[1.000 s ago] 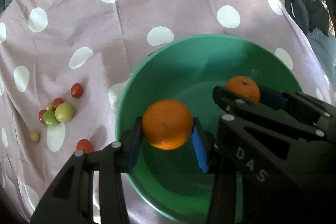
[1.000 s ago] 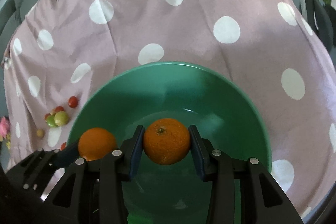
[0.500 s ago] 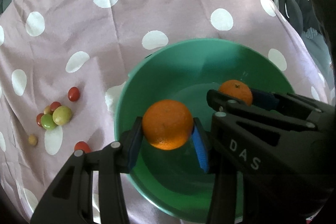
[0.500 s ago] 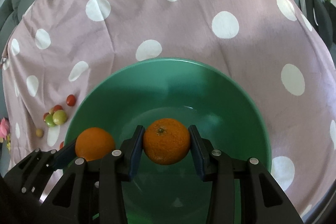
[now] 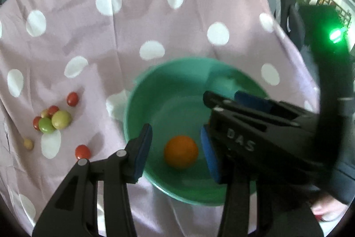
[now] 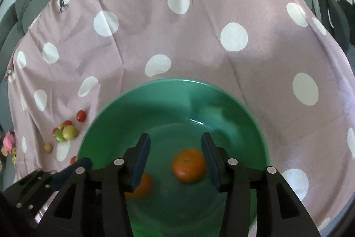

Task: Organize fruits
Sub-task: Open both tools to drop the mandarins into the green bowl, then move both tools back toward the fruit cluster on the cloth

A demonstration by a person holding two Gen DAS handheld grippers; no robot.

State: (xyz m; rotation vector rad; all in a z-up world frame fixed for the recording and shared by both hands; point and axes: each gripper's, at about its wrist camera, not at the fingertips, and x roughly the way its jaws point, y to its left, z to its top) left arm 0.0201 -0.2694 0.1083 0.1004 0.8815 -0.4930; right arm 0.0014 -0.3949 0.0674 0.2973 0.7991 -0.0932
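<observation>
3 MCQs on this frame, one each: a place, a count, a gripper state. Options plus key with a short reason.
1. Where do the small red and green fruits lie?
A. in the bowl
B. on the spotted cloth, left of the bowl
C. between the jaws

2. How many oranges are in the green bowl?
A. none
B. two
C. four

3. What is the right gripper doing?
A. open, gripping nothing
B. clamped on an orange
C. out of view

Key: B, they sit on the cloth; B, one orange and another orange lie inside; A, its pads stand clear of the fruit, having just opened.
</observation>
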